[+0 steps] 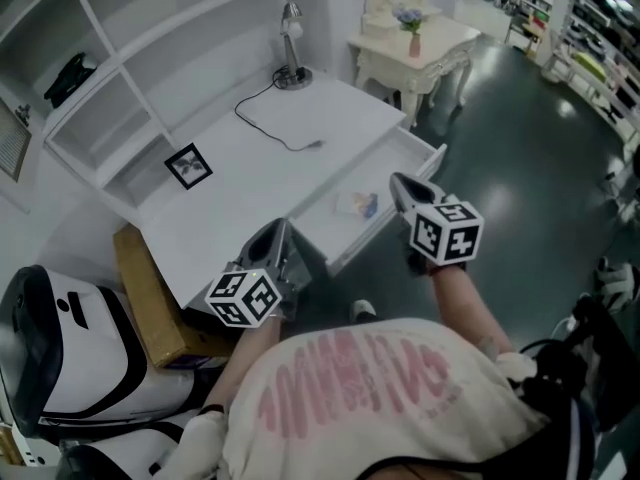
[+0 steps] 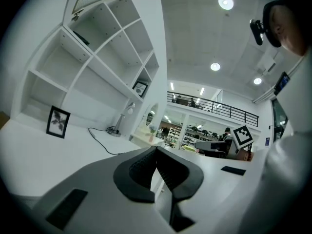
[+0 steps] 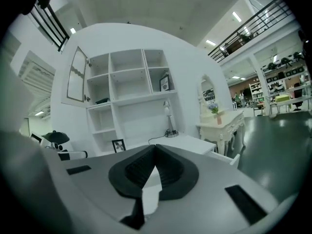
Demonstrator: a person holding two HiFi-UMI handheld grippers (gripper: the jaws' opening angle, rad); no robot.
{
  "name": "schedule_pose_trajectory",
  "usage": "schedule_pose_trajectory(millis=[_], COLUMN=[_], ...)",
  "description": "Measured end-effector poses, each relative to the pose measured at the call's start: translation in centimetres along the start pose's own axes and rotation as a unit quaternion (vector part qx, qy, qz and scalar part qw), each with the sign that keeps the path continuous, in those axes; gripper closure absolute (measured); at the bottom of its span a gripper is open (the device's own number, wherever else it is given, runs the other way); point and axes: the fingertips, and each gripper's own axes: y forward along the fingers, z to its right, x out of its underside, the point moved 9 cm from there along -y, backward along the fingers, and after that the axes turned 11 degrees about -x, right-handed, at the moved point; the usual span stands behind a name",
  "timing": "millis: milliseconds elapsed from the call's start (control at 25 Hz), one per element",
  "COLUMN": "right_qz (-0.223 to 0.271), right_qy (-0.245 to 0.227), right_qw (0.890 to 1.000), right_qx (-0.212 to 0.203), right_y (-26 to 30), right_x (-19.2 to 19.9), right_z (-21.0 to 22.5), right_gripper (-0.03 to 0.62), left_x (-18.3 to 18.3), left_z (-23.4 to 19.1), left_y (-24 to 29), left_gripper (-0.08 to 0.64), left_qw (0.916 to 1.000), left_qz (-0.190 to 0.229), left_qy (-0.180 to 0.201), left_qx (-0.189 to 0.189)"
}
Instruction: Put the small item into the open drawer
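Left gripper point(image 2: 157, 150): jaws pressed together, empty.
Right gripper point(image 3: 155, 147): jaws pressed together, empty.
Small blue-and-orange item point(image 1: 366, 205): inside open white drawer point(image 1: 405, 173).

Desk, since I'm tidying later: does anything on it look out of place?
The cord from the lamp trails loose across the desk, its end lying free on top. The drawer stands open with a small item inside. Nothing looks spilled or damaged.

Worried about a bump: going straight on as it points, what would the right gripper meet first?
The right gripper would probably meet the flat white desk top near the silver desk lamp; depth is unclear.
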Motion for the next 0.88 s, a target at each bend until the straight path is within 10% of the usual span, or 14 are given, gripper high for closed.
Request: schedule_pose_trajectory(millis=[880], right_qz=[-0.04], right_qy=[-0.031], right_qw=[0.999], right_qx=[0.018], right_y=[-10.4], right_x=[4.6], right_z=[-8.7], right_gripper=[0.572], left_x=[3.1], left_z=[4.4], left_y=[-11.6], left_gripper=[0.531], left_qw=[0.9997], left_qz=[-0.006], left_qy=[-0.008], left_qx=[0.022])
